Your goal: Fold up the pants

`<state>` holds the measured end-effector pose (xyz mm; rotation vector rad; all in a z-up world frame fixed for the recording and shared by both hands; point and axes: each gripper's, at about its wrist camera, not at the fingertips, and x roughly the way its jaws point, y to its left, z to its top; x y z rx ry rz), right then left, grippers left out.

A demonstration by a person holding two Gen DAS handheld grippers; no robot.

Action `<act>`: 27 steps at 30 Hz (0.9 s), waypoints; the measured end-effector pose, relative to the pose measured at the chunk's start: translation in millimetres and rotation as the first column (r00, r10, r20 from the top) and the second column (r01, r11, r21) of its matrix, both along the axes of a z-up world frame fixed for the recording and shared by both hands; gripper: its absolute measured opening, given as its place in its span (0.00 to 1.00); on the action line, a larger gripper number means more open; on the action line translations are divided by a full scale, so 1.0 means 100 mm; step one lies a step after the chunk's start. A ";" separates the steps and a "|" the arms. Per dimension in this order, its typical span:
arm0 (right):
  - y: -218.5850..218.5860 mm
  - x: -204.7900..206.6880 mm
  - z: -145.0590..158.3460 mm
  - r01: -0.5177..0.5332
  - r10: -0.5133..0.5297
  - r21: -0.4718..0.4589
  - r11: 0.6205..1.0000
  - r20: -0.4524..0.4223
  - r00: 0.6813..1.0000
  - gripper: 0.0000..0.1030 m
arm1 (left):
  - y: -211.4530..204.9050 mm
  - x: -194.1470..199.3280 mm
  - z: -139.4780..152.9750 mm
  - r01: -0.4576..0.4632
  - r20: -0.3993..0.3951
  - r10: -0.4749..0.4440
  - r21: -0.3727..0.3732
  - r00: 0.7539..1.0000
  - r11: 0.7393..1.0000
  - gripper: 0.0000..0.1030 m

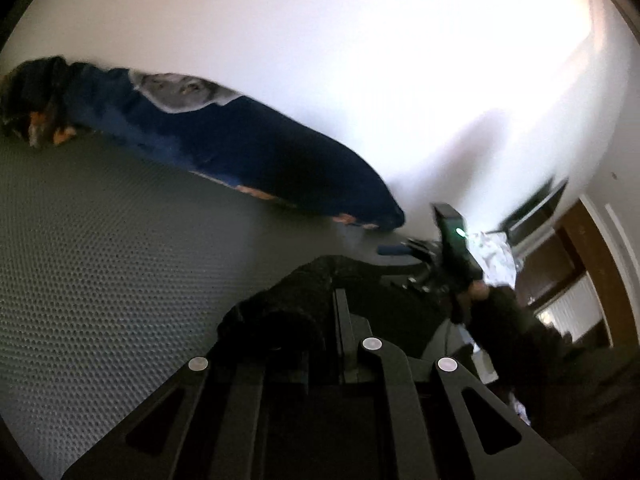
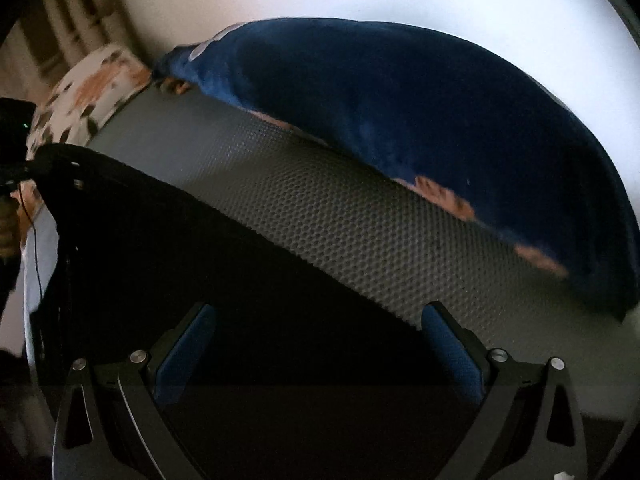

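1. I saw one pair of black pants [image 2: 168, 248] lying on the grey honeycomb mat [image 2: 340, 216], its far edge running diagonally from upper left to lower right in the right wrist view.
2. My right gripper [image 2: 320, 344] had its jaws set wide apart, blue pads [image 2: 452, 356] showing on both fingers, nothing between them. It hung over the near part of the pants; I could not tell whether it touched the cloth.
3. My left gripper [image 1: 316, 320] had dark, bunched fabric at its jaws, which I took to be a corner or hem of the pants [image 1: 288, 304]. The jaws looked closed on it, but the view was dark and blurred, so I held that loosely.
4. In the left view the right gripper [image 1: 404, 248] showed ahead and to the right, one blue pad visible, a bare hand [image 1: 476, 290] on its handle [image 1: 456, 240].
5. The relation that mattered: the garment's long axis ran along that diagonal edge, from the left gripper's end toward the right gripper. Bare mat lay beyond the edge, so I judged the fold would go either along that axis or across onto the open mat.
6. The left gripper was on the cloth; the right was nearer the free end and, in my judgement, needed to close on it first.
7. Counted: one pair of pants, two grippers, one mat, one dark blue cushion [image 2: 420, 120] along the mat's far side against the white wall [image 1: 360, 60], one floral patterned cushion [image 2: 92, 88] past the mat's far left corner.
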<state>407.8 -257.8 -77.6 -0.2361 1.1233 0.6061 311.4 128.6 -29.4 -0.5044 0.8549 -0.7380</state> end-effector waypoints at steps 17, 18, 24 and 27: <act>-0.25 0.21 -0.32 -0.180 0.166 -0.066 0.981 -0.178 0.970 0.34 | 0.42 -0.57 0.28 0.034 0.051 -0.035 0.011 0.998 0.999 0.09; -0.26 0.19 -0.31 -0.175 0.161 -0.068 0.982 -0.171 0.972 0.26 | 0.41 -0.55 0.28 0.033 0.050 -0.034 0.018 0.998 0.999 0.09; -0.34 -0.19 0.03 -0.108 0.105 -0.116 0.987 -0.033 0.994 0.10 | 0.43 -0.54 0.27 -0.001 0.042 -0.001 0.055 0.999 0.998 0.09; -0.43 -0.48 0.26 -0.050 0.057 -0.132 0.990 0.045 0.997 0.10 | 0.47 -0.62 0.29 -0.011 0.041 0.008 0.069 0.999 0.998 0.09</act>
